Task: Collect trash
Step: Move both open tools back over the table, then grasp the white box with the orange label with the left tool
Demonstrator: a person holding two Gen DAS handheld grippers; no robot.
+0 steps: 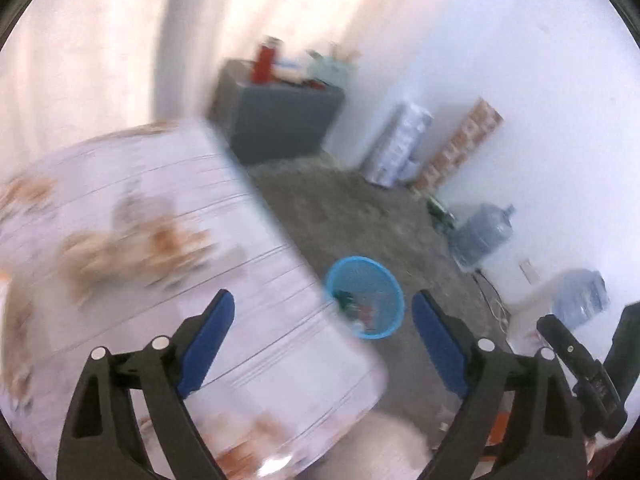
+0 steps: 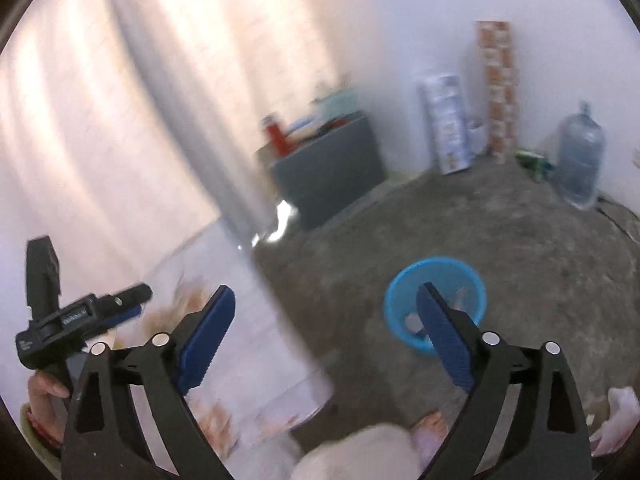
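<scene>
With both the left gripper (image 1: 323, 332) and right gripper (image 2: 326, 328) fingers wide open and empty, a drop looks finished; trash lies in the blue basket (image 2: 394, 300) on the floor at lower centre, so the next move is fetching more.

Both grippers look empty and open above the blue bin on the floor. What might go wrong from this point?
1. Both views are smeared, so the table edge is hard to judge; a gripper might clip it on the next reach.
2. The blue bin stands free on the floor close beside the table, so a bump may tip it and spill the trash inside.
3. The left gripper and right gripper are close together and may collide.
</scene>
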